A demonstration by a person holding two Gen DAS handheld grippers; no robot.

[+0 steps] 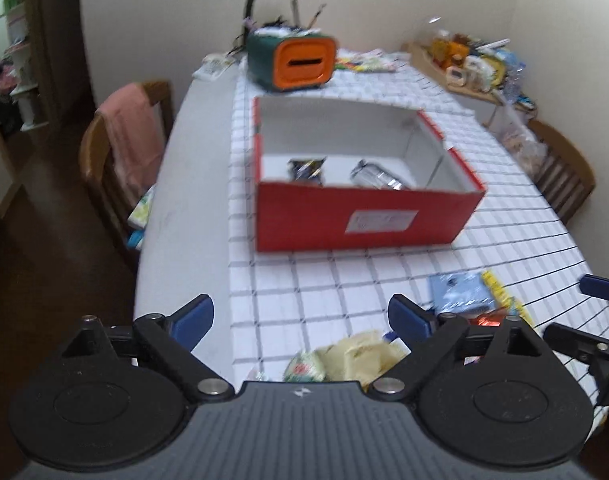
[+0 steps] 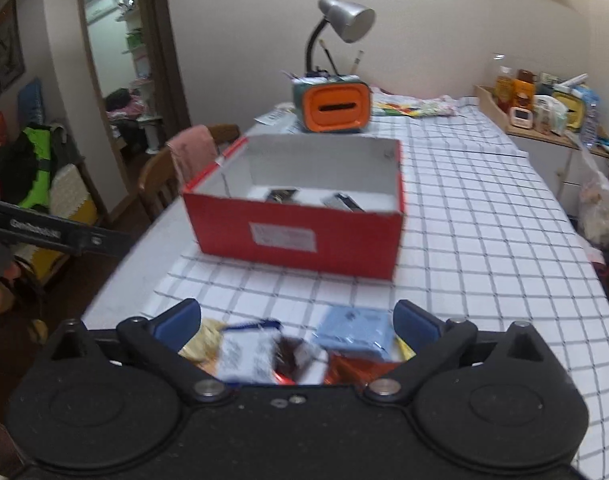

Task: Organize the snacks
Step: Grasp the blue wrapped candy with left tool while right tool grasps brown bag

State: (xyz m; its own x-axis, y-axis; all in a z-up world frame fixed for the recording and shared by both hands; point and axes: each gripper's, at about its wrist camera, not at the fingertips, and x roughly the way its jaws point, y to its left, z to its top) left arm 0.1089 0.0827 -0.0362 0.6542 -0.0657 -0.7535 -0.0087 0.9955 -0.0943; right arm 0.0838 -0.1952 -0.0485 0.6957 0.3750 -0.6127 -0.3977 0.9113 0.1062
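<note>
An open red box [image 1: 360, 216] [image 2: 300, 236] stands mid-table with two dark and silver snack packets [image 1: 306, 170] [image 1: 374, 178] inside. Loose snacks lie at the near edge: a yellow-green packet [image 1: 344, 356], a light blue packet [image 1: 462, 292] [image 2: 356, 330], a white packet [image 2: 244, 354] and a red-orange one [image 2: 356, 370]. My left gripper [image 1: 300, 322] is open and empty above the near snacks. My right gripper [image 2: 296, 322] is open and empty above the pile; it also shows at the right edge of the left wrist view [image 1: 584, 320].
A checked cloth covers the table [image 2: 484, 240]. An orange-and-green container [image 1: 300, 64] and a desk lamp [image 2: 344, 20] stand behind the box. Wooden chairs [image 1: 120, 148] [image 1: 564, 176] flank the table. A cluttered shelf [image 2: 544, 108] stands at far right.
</note>
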